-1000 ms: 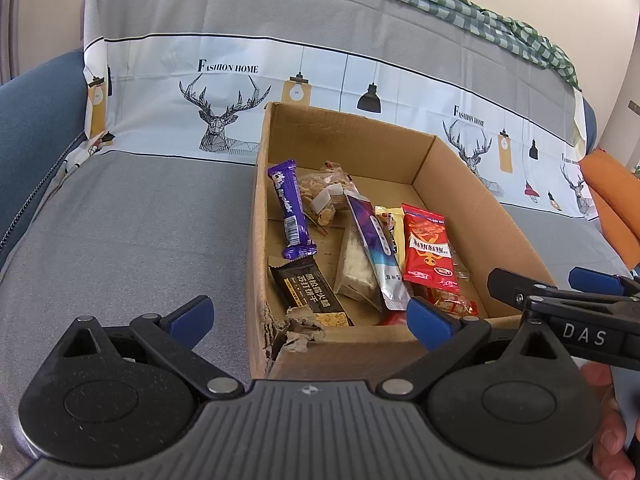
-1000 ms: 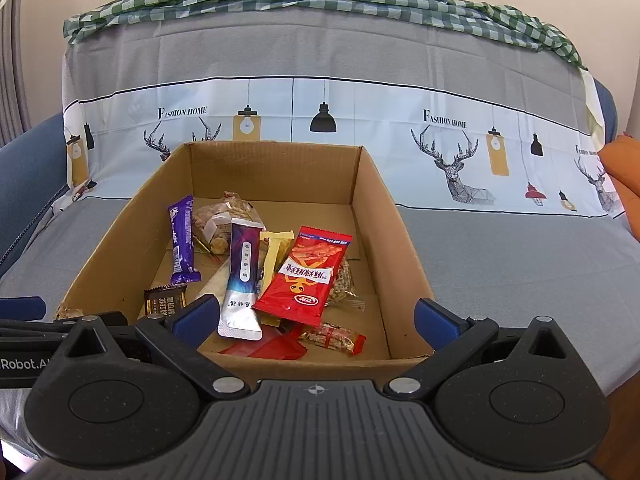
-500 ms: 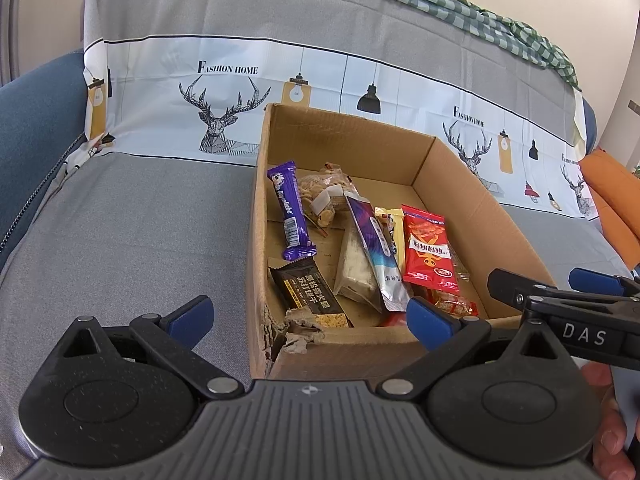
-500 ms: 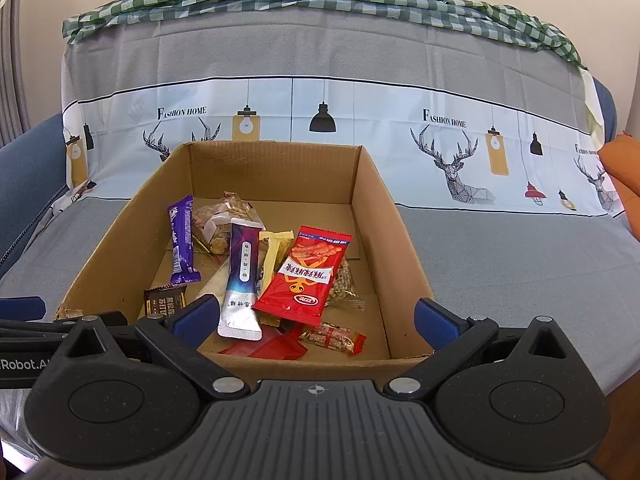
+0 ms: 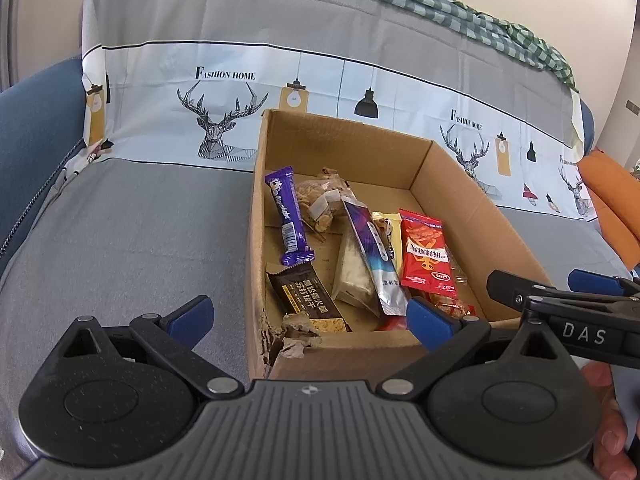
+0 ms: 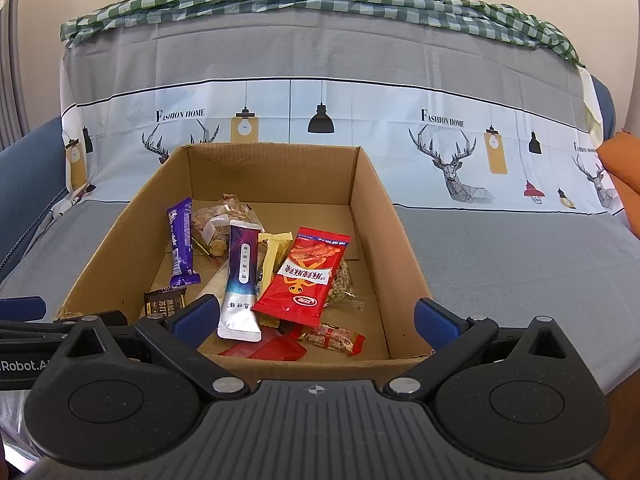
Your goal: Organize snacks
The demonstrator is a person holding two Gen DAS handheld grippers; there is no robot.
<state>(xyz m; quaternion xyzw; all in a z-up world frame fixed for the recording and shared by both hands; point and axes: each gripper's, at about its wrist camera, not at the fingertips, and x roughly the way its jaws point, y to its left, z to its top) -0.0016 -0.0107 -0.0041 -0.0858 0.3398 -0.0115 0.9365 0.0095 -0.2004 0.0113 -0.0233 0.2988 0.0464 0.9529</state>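
Note:
An open cardboard box [image 5: 452,184] [image 6: 372,208] sits on a grey sofa seat and holds several snacks. Among them are a purple bar [image 5: 289,216] [image 6: 181,242], a red packet [image 5: 425,256] [image 6: 309,274], a purple-and-silver sachet [image 5: 374,258] [image 6: 241,280], a black biscuit bar [image 5: 306,300], a bag of nuts [image 5: 320,200] and a small red candy [image 6: 332,338]. My left gripper [image 5: 308,318] hangs open in front of the box's torn near-left corner. My right gripper [image 6: 316,322] is open over the near wall, with nothing between its fingers.
The sofa back carries a grey-and-white cover printed with deer and lamps [image 6: 320,120], topped by a green checked cloth [image 6: 320,4]. An orange cushion [image 5: 612,204] lies at the right. A blue armrest [image 5: 32,128] stands at the left. A hand [image 5: 612,432] holds the right gripper.

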